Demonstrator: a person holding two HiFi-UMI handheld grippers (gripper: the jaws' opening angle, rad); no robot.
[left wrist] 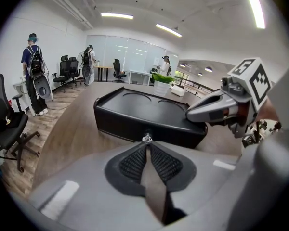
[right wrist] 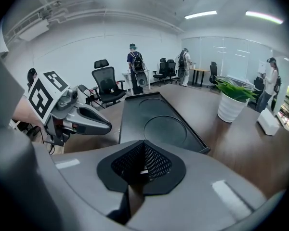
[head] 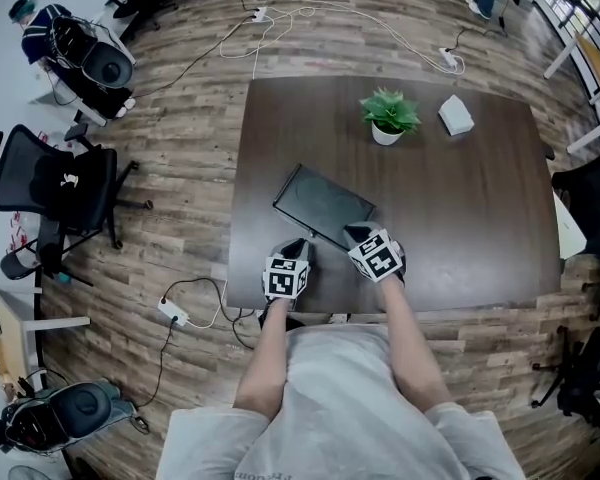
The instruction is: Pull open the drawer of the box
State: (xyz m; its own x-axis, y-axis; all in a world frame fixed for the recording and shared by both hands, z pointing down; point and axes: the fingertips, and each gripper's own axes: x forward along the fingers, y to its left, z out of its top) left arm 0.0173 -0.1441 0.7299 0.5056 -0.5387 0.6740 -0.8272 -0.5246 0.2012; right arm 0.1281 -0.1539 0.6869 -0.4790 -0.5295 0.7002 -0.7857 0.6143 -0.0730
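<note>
Left gripper (head: 300, 244) and right gripper (head: 359, 234), head view: both at the black box's (head: 323, 204) near side, by the counter (head: 480, 198) edge. Left gripper view: jaws pinched narrow on the drawer knob (left wrist: 147, 138). Right gripper view: jaws closed, empty, box top just ahead.

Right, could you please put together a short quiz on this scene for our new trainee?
1. True or false: the plant stands on top of the box.
2. What sits at the tips of the left gripper's jaws? A) the small knob on the box's front; B) a white carton; C) a chair.
3. How many round recesses does the top of the box have?
Key: 1 false, it stands on the table beyond the box; 2 A; 3 two.
</note>
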